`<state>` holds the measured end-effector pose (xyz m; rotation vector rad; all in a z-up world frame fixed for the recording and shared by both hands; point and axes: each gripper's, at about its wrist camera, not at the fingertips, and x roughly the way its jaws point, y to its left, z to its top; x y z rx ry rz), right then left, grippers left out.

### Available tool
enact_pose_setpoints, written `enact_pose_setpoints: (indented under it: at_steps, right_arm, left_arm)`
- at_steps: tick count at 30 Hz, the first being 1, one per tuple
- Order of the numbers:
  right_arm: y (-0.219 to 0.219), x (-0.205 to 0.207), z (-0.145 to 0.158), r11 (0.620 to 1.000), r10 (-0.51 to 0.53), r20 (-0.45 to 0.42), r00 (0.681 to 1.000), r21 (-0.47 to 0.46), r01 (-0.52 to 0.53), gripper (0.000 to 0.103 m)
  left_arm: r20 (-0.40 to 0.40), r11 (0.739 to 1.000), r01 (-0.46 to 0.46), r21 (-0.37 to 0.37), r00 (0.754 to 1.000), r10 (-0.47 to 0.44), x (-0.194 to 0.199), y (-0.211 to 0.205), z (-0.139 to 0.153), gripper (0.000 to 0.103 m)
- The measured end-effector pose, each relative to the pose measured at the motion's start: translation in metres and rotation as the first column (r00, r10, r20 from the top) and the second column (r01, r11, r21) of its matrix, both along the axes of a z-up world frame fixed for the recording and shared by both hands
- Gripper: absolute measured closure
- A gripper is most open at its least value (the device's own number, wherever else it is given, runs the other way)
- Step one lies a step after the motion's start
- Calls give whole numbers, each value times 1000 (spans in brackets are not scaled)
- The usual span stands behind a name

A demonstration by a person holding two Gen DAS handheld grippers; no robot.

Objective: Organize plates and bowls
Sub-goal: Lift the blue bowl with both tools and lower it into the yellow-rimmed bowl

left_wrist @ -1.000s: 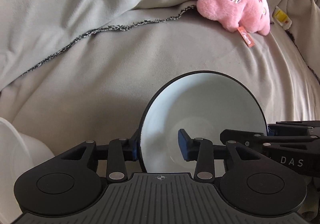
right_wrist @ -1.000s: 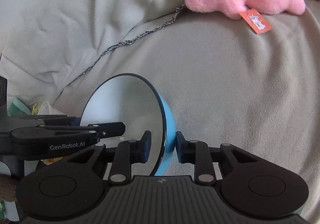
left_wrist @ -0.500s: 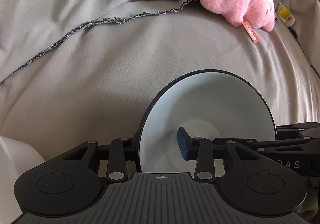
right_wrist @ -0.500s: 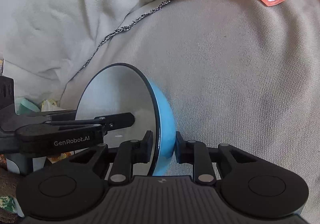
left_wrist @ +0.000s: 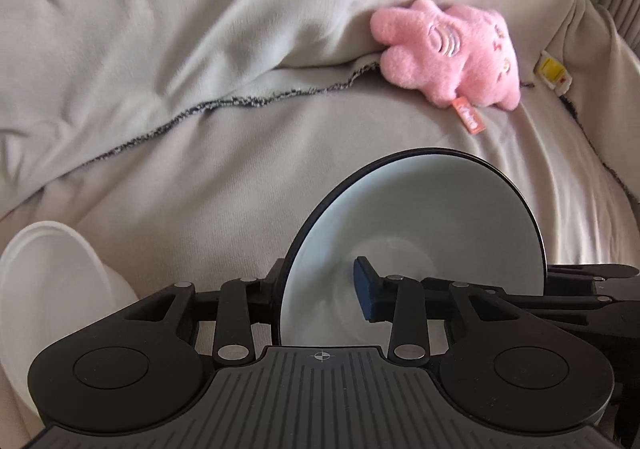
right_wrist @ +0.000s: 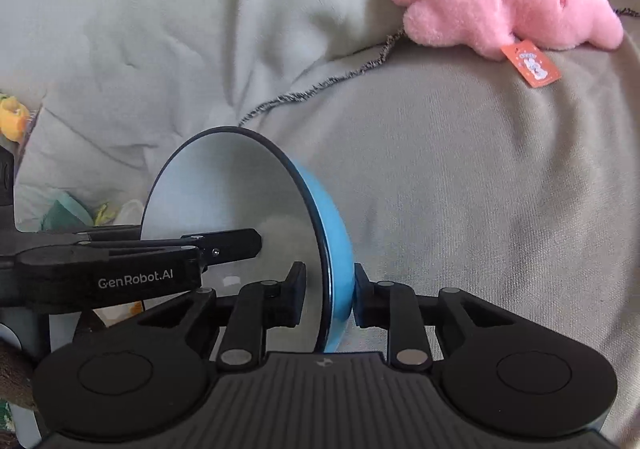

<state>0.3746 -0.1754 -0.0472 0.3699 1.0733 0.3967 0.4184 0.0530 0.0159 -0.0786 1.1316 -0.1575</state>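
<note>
Blue bowl (right_wrist: 336, 249) held on edge above the blanket (right_wrist: 460, 189): right claw (right_wrist: 329, 299) clenched on its rim, left claw (left_wrist: 320, 291) straddling the opposite rim, jaws closing, not gripping. Let left pads seat before shifting load; keep the bowl steady, clear of pink plush (left_wrist: 448, 53).

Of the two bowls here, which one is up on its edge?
The blue bowl with a white inside, standing on edge between both grippers. The translucent white plastic bowl sits apart.
</note>
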Motion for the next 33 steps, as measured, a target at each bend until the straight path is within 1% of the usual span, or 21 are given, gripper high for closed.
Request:
enact_pose_setpoints:
  at_steps: [3,5,7,9,14,16,18,20,24,25,30,33]
  right_arm:
    - [-4,-26,33,1000,12,53,999,-5,-12,79]
    - [-7,-44,48,999,27,72,997,-23,-26,78]
    - [-9,-62,56,998,42,68,997,-48,-39,78]
    - [-14,-77,56,997,56,40,998,-63,-54,78]
    - [-27,-104,34,992,78,-15,997,-97,-79,78]
    - [-29,-112,24,990,86,-26,996,-114,-88,78]
    - [-30,-114,10,988,95,-41,995,-121,-100,78]
    - [-31,-114,-3,989,97,-64,993,-109,-104,78]
    - [-34,-110,-23,991,99,-101,990,-80,-107,78]
    - [-34,-110,-27,991,100,-106,989,-78,-109,78]
    - [-36,-112,-28,991,102,-80,992,-80,-109,78]
    - [-37,-114,-26,992,96,-79,992,-71,-101,78]
  left_arm:
    - [29,1000,-11,2,1000,11,-27,-7,33,64]
    - [31,1000,-2,16,1000,2,-46,-15,47,64]
    - [11,1000,10,28,1000,-10,-67,-24,51,64]
    - [-28,999,19,28,999,-19,-84,-32,47,65]
    - [-124,998,56,33,991,-52,-112,-53,14,65]
    - [-151,997,56,44,987,-49,-114,-57,2,67]
    - [-171,995,70,75,984,-56,-113,-62,-7,73]
    - [-189,993,69,93,981,-50,-111,-64,-14,75]
    - [-213,991,73,113,976,-47,-109,-66,-25,77]
    - [-210,992,69,107,977,-45,-108,-65,-25,77]
    - [-203,993,57,104,979,-35,-109,-63,-23,78]
    - [-205,992,75,98,977,-53,-113,-63,-23,79]
